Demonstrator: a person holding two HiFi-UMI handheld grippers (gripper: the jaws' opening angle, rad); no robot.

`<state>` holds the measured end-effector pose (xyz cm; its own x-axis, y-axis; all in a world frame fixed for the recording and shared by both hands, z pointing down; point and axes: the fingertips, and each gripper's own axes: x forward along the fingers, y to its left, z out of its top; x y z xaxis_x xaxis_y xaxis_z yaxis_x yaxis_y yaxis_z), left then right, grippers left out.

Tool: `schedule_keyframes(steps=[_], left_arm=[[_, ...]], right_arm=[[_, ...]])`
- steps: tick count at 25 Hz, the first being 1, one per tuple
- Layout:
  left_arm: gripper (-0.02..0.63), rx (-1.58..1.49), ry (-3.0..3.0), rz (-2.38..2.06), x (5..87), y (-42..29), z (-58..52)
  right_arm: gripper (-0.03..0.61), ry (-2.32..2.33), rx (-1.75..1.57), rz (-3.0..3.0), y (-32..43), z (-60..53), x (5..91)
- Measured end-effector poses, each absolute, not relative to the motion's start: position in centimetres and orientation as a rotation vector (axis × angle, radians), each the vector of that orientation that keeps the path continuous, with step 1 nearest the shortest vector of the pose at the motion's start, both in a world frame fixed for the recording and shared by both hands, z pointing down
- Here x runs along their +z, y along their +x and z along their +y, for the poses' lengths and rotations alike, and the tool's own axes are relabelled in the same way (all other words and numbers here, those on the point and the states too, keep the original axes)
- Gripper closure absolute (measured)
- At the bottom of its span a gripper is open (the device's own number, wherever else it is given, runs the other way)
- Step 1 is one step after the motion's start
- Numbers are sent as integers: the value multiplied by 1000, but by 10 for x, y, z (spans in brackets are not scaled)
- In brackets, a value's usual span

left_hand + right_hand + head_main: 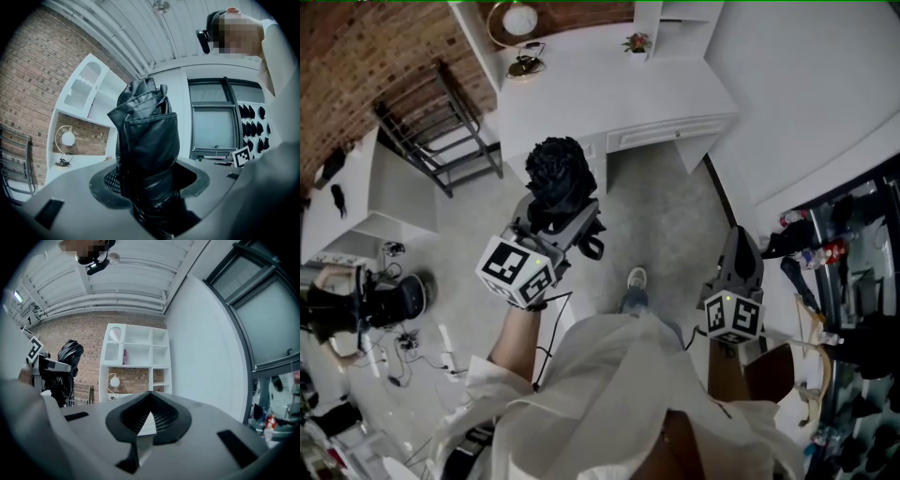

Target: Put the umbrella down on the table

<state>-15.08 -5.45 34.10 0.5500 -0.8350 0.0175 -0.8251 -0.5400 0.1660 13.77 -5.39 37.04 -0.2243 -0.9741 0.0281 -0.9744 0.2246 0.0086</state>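
Left tongs (149,180) are clamped on a folded black umbrella (147,131). The jaws stand wide around its bundled fabric, with a ribbed pad showing beside the bundle. The lower part of the umbrella sits between the jaws and the rest juts out beyond the tips. In the head view the umbrella is carried in the air over the grey floor (675,216), clear of every support, with a loop of strap hanging at the right side of the jaws. The white surface (609,94) lies ahead of the left tongs, apart from them; the umbrella does not touch it. A globe lamp (520,19) stands at its far left and a small potted plant (636,42) at its far edge. A dark metal frame (441,131) stands to the left of the left tongs, against the brick wall. By contrast, the right tongs (149,399) are closed and hold nothing: the jaw tips meet, and only a thin wedge of background shows behind them. They are held well apart from the left tongs, beside a plain white wall (206,357). A white shelf unit (136,366) stands ahead of them.
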Motion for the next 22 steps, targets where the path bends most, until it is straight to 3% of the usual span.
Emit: schedule_keyframes(steps=[22], left_arm=[[347, -65, 2602, -1450, 333, -51, -253]], right_arm=[[560, 1889, 53, -2490, 228, -260, 372]])
